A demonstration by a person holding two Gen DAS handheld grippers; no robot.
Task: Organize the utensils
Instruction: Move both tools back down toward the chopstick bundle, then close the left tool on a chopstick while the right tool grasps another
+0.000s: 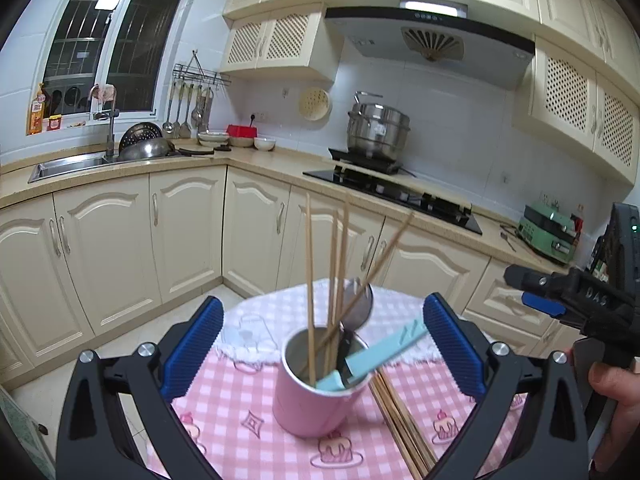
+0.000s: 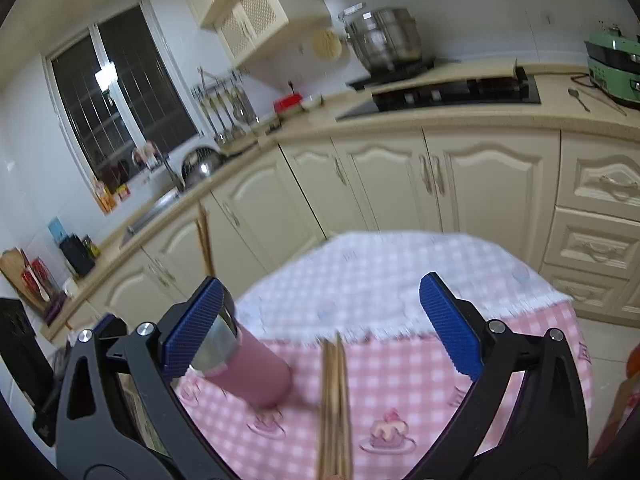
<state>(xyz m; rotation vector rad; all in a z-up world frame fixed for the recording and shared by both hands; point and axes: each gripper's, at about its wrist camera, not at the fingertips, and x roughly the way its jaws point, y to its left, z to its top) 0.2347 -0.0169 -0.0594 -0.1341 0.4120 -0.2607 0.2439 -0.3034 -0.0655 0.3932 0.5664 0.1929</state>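
both blue-padded grippers — left (image 1: 323, 344), right (image 2: 320, 322) — are spread wide, nothing pinched; loose wooden chopsticks (image 2: 335, 404) are seen beside the pink metal cup (image 1: 316, 388).

A steel pot (image 1: 378, 130) is seen on the far counter (image 1: 256, 160), beside a black hob (image 1: 394, 194). To the far left, a sink (image 1: 68, 165) is set under a dark window (image 1: 120, 36). A green appliance (image 1: 550, 232) is placed at the right.
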